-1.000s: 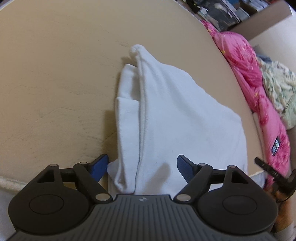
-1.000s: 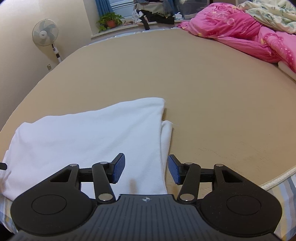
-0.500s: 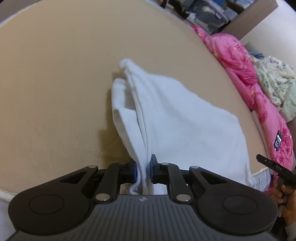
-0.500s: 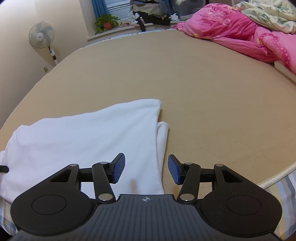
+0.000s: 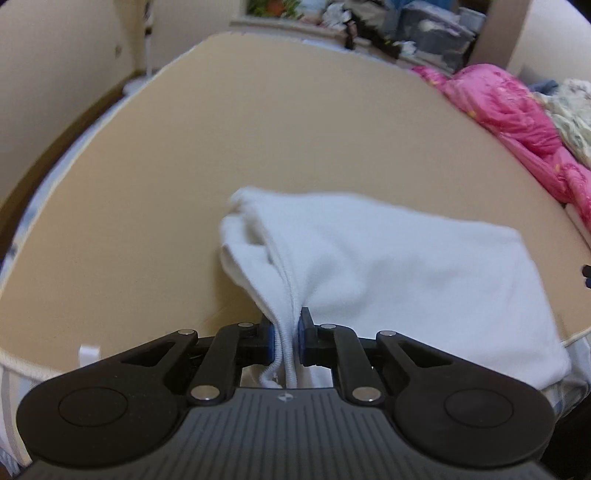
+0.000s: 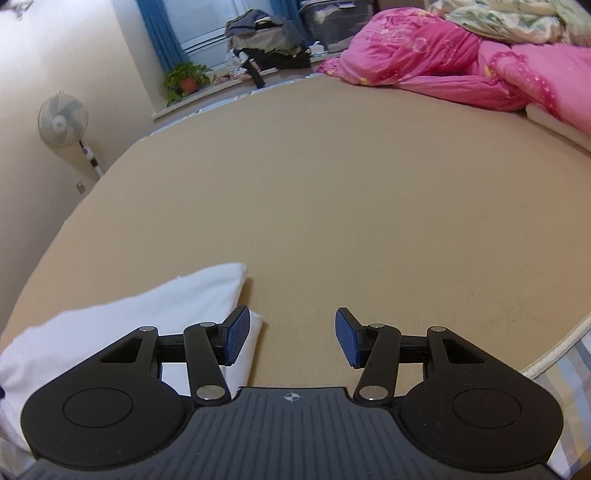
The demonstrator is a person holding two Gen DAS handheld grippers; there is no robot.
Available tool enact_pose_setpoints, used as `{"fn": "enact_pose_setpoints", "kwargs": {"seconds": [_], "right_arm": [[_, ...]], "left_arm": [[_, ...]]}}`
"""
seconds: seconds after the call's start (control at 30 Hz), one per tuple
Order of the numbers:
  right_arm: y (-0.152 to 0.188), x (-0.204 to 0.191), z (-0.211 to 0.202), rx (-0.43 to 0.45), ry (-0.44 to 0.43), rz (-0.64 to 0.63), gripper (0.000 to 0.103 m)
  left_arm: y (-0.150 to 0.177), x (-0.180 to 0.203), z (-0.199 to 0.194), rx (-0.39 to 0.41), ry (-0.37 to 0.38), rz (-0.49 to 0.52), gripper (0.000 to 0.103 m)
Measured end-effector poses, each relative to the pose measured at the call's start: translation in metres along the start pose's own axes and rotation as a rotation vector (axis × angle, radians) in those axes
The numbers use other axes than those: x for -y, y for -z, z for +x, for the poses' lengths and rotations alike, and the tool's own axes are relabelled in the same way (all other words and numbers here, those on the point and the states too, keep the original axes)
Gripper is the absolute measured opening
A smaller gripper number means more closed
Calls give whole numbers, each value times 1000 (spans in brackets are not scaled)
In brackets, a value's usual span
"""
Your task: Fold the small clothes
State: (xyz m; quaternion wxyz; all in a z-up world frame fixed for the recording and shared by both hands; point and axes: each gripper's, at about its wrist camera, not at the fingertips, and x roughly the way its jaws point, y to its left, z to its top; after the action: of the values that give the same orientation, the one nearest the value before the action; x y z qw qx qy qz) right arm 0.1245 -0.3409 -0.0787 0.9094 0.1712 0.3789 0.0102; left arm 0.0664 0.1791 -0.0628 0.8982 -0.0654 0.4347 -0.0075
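Note:
A white garment [image 5: 388, 266] lies folded on the tan bed [image 5: 295, 129] near its front edge. My left gripper [image 5: 286, 341] is shut on the garment's ribbed near edge, which bunches up between the blue pads. In the right wrist view the same white garment [image 6: 129, 314] lies at the lower left. My right gripper [image 6: 291, 341] is open and empty, with its left pad over the garment's right corner and its right pad over bare bed.
A pink quilt [image 6: 461, 66] and a floral blanket [image 6: 509, 18] lie heaped at the bed's far right. A standing fan [image 6: 62, 120], a potted plant [image 6: 184, 79] and piled clothes [image 6: 266, 48] stand beyond the bed. The bed's piped edge [image 6: 554, 350] runs close on the right.
My left gripper closed on the garment's near edge and lifted it, tilting upward. My right gripper moved right, off most of the garment, and stayed open.

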Motion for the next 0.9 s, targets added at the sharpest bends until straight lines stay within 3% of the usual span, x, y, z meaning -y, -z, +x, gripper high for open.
{"fn": "enact_pose_setpoints", "kwargs": {"seconds": [0.13, 0.27, 0.37, 0.43, 0.47, 0.53, 0.63, 0.73, 0.9], "right_arm": [[-10, 7, -7, 34, -31, 31, 53], [-13, 17, -9, 48, -33, 56, 53], [-15, 26, -10, 48, -36, 83, 53], [-13, 29, -12, 52, -38, 98, 53], [-13, 31, -12, 52, -40, 105, 53], [-14, 36, -12, 41, -56, 122, 53], [-12, 36, -7, -5, -123, 120, 54], [-6, 28, 3, -87, -220, 107, 54], [10, 5, 22, -236, -336, 72, 55]], "left_arm": [[-26, 79, -18, 41, 136, 24, 12], [-42, 192, -15, 49, 279, 73, 13], [-40, 274, 10, -6, 369, 85, 20], [-37, 306, 24, -65, 486, 71, 20], [-36, 314, 26, -81, 550, 55, 31], [-33, 318, 21, -58, 589, 54, 51], [-29, 301, 15, 22, 505, 117, 49], [-13, 257, 19, -22, 439, 117, 36], [18, 180, 23, -86, 332, 220, 34]]}}
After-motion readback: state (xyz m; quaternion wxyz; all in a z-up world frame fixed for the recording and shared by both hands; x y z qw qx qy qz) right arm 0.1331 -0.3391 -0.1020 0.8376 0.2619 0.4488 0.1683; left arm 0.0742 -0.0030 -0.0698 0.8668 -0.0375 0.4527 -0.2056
